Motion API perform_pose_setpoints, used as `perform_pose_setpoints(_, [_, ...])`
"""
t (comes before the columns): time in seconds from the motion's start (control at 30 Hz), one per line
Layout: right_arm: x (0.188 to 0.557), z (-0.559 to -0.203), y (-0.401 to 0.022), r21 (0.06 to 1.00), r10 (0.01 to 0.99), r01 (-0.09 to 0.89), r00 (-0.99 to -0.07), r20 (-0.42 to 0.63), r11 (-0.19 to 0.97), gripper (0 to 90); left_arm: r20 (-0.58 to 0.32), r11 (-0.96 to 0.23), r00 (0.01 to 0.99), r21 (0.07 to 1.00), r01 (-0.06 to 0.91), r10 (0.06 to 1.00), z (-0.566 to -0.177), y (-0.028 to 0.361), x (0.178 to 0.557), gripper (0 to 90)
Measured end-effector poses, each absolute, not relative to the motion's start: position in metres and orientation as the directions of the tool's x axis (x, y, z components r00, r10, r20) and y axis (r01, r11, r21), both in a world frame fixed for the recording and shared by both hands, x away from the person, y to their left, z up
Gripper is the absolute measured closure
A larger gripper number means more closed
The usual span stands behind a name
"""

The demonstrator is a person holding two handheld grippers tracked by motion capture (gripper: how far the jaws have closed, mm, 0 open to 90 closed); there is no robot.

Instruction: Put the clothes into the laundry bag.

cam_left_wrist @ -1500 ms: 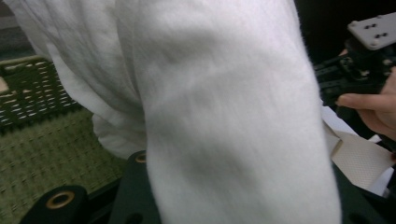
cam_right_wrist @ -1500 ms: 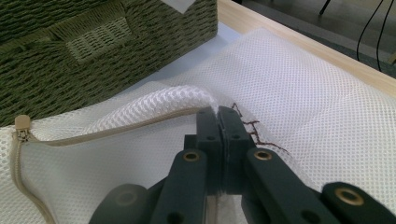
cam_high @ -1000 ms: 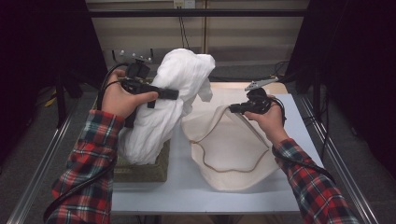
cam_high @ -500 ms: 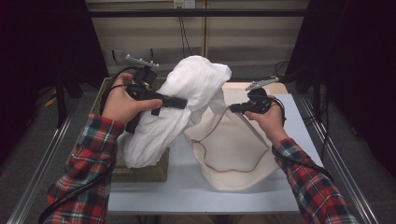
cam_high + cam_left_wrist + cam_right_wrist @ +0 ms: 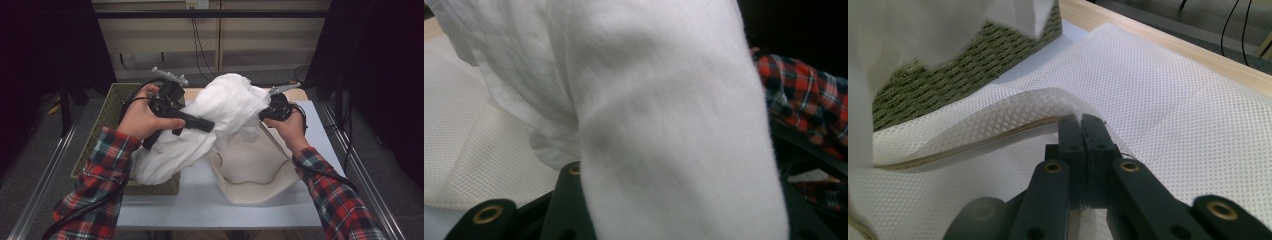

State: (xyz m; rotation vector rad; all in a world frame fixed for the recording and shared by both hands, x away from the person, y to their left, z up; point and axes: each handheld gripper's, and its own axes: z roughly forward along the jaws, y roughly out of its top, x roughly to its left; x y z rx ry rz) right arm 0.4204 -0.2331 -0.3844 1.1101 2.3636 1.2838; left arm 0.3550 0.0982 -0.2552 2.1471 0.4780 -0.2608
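With my left gripper (image 5: 202, 123) I have carried the white garment (image 5: 220, 107) sideways, from above the woven basket (image 5: 107, 117) to over the mesh laundry bag (image 5: 250, 172). Before it hung upright and tall; now it leans across, and its top reaches near my right gripper (image 5: 267, 114).

Both forearms are covered by plaid flannel sleeves (image 5: 107, 172) in red, white and dark blue-green; the left gripper (image 5: 202, 124) and right gripper (image 5: 263, 114) are built of matte black parts; brass-ringed holes are set in the jaw links; grey three-cornered plates are mounted on top; black cables are trailed behind.
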Motion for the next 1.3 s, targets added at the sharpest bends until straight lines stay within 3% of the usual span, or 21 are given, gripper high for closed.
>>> perform_pose_setpoints(0.2, [0.421,-0.379,-0.233,0.8,0.721,0.508,-0.678,0.141,0.321,88.8,-0.357,-0.59,0.918,0.709,0.387,0.173,-0.264,0.082,0.35,59.6])
perform_pose_setpoints(0.6, [0.417,-0.362,-0.234,0.818,0.72,0.482,-0.683,0.126,0.313,88.9,-0.367,-0.631,0.909,0.661,0.406,0.2,-0.285,0.062,0.354,59.3])
perform_pose_setpoints(0.97, [0.411,-0.343,-0.237,0.834,0.726,0.456,-0.68,0.102,0.311,88.9,-0.327,-0.633,0.888,0.623,0.46,0.323,-0.295,0.06,0.36,59.3])
perform_pose_setpoints(1.07, [0.41,-0.337,-0.237,0.836,0.734,0.453,-0.673,0.094,0.308,88.9,-0.252,-0.646,0.891,0.617,0.448,0.378,-0.294,0.062,0.364,59.3])
perform_pose_setpoints(1.2, [0.409,-0.331,-0.236,0.841,0.732,0.442,-0.676,0.083,0.313,88.9,-0.263,-0.638,0.895,0.631,0.441,0.359,-0.292,0.066,0.364,59.4])
perform_pose_setpoints(1.3, [0.411,-0.332,-0.235,0.842,0.727,0.44,-0.681,0.087,0.312,88.9,-0.286,-0.649,0.918,0.65,0.396,0.274,-0.29,0.062,0.358,59.4])
